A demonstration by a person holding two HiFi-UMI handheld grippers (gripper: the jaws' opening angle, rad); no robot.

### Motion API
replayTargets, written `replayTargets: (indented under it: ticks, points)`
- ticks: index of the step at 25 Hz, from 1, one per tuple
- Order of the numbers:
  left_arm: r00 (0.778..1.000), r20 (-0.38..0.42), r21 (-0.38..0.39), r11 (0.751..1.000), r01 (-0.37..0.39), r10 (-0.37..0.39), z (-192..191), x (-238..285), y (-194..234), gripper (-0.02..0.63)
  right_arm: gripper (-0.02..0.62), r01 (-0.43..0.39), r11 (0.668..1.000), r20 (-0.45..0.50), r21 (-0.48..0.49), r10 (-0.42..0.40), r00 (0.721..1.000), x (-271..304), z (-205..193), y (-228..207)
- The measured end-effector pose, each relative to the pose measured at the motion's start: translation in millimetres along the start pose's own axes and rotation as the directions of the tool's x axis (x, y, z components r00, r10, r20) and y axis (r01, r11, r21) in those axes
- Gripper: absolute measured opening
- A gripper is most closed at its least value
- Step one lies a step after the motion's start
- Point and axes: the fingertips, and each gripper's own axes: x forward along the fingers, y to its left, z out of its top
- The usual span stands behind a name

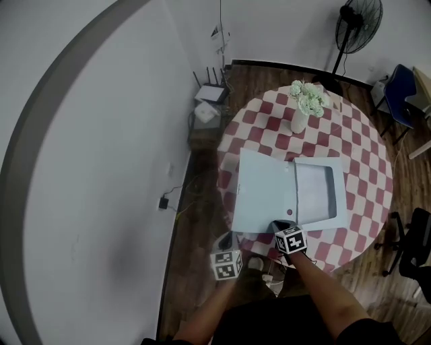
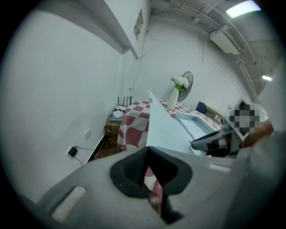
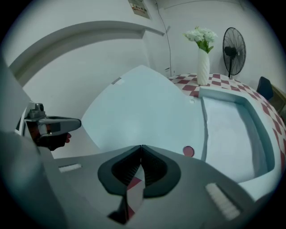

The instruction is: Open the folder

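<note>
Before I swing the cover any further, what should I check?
1. Grip: right tongs closed on the near edge of the cover: ok.
2. Spare hand: left tongs shut, empty, off the folder: ok.
3. Red snap undone, cover off the tray: ok.
4. Vase stands apart, beyond the folder: ok.
5. Cover lying flat on the table: cannot tell; the left gripper view shows it tilted up.

Folder (image 1: pixel 269 195) on worktop (image 1: pixel 367 155), vase (image 1: pixel 300 120) behind it, fan (image 1: pixel 357 20) beyond, right gripper (image 1: pixel 279 226) at folder's near edge, left gripper (image 1: pixel 225 242) to its left.
</note>
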Motion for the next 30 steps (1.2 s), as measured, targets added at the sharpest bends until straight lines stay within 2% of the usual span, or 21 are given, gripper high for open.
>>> replayTargets:
  ticks: [9, 12, 14, 18, 23, 26, 30]
  points:
    - [1.000, -0.022, -0.014, 1.000, 0.003, -0.004, -13.6, 1.9, 2.9, 0.003, 0.014, 0.001, 1.000, -0.044, 0.028, 0.000, 0.999, 36.1, -17.6, -5.3]
    - [1.000, 0.015, 0.028, 1.000, 0.014, -0.014, 1.9, 7.4, -2.6, 0.003, 0.014, 0.012, 0.999, -0.056, 0.033, -0.011, 0.998, 42.4, -17.5, -7.1]
    - [0.998, 0.020, 0.068, 0.996, 0.052, -0.053, 8.0, 17.9, -13.3, 0.003, 0.014, 0.018, 0.999, -0.068, 0.031, -0.016, 0.998, 47.2, -18.8, -8.0]
    - [0.989, -0.078, 0.075, 0.988, 0.132, -0.126, -10.7, 59.8, -26.5, 0.003, 0.008, 0.028, 1.000, -0.072, 0.006, -0.028, 0.997, 53.7, -20.3, -10.1]
    - [0.974, -0.189, 0.034, 0.990, 0.136, -0.127, -41.0, 97.8, -18.6, 0.003, 0.005, 0.010, 1.000, -0.069, -0.019, -0.011, 0.998, 58.5, -23.0, -10.6]
    - [0.964, -0.235, -0.040, 0.992, 0.122, -0.128, -53.5, 108.4, -12.5, 0.003, 0.003, 0.000, 1.000, -0.061, 0.022, 0.001, 0.998, 58.4, -24.2, -11.2]
    - [0.962, -0.247, 0.004, 0.993, 0.118, -0.113, -53.7, 110.0, -17.2, 0.003, 0.002, -0.003, 0.995, -0.020, 0.097, 0.005, 1.000, 48.6, -21.9, -12.9]
